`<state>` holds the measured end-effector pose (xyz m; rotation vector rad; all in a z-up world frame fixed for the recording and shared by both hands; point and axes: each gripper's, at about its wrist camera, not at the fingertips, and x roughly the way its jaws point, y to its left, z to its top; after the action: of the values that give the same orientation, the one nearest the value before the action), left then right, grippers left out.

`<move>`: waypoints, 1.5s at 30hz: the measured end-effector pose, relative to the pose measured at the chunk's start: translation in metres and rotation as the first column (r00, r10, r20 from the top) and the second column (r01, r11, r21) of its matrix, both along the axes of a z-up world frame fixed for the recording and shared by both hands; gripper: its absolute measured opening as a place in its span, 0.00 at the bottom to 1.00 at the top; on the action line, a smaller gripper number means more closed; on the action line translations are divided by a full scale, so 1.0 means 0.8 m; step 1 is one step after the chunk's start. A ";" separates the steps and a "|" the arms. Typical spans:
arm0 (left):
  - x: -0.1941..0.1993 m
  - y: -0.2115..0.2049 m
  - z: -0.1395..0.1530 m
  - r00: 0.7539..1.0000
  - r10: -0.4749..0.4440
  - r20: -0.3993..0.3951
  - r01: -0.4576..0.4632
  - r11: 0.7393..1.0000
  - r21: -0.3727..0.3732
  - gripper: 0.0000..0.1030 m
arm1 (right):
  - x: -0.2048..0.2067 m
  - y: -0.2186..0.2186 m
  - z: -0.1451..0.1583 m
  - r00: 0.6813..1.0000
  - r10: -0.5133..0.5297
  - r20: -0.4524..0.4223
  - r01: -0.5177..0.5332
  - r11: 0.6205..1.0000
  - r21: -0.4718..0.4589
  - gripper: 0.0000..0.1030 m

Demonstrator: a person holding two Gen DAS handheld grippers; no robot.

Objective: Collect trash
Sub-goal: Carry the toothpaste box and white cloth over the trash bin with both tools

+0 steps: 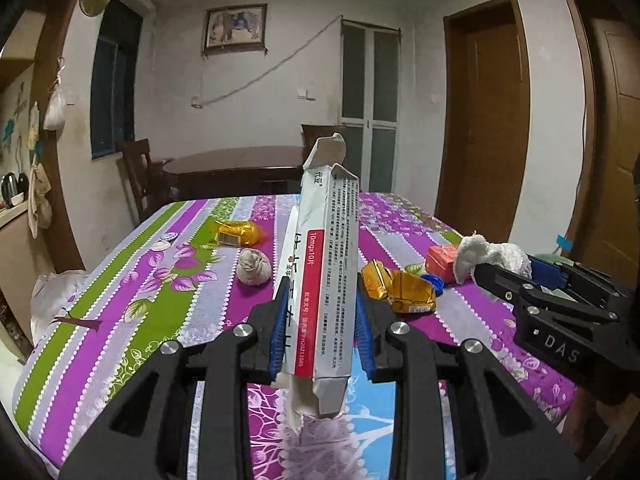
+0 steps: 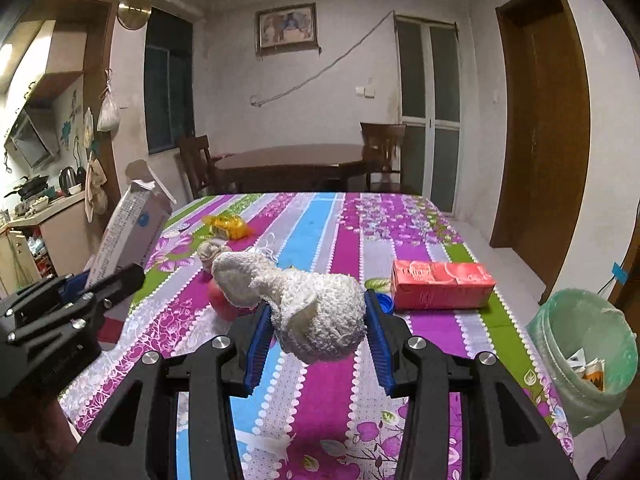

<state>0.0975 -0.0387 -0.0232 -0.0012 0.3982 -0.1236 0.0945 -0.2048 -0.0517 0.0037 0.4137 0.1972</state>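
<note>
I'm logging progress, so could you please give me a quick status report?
Left gripper shut on medicine box. Right gripper shut on crumpled tissue. Bin right of table, path clear.

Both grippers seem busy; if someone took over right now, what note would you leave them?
Left gripper: shut on a medicine box, held above the table.
Right gripper: shut on a tissue wad.
Bin: off the table's right edge, some trash already inside.
Left on the table: red carton, gold wrapper, yellow wrapper, another wad, blue cap.
Next, probably: drop both held items in the bin.
</note>
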 end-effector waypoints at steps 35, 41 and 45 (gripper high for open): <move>0.026 -0.169 0.054 0.975 -0.185 0.120 0.188 0.982 -0.010 0.27 | -0.046 -0.181 0.074 0.965 -0.217 0.147 0.216 0.976 0.023 0.44; 0.037 -0.234 0.056 0.955 -0.271 0.118 0.272 0.962 0.005 0.27 | -0.049 -0.268 0.077 0.944 -0.307 0.122 0.307 0.951 0.022 0.44; 0.050 -0.283 0.053 0.938 -0.336 0.086 0.336 0.942 0.011 0.27 | -0.047 -0.338 0.077 0.922 -0.379 0.080 0.380 0.925 0.015 0.44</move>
<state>0.1378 -0.2653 0.0188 0.0685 0.3082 -0.4617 0.0566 -0.4755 0.0099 0.0747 0.3241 -0.1866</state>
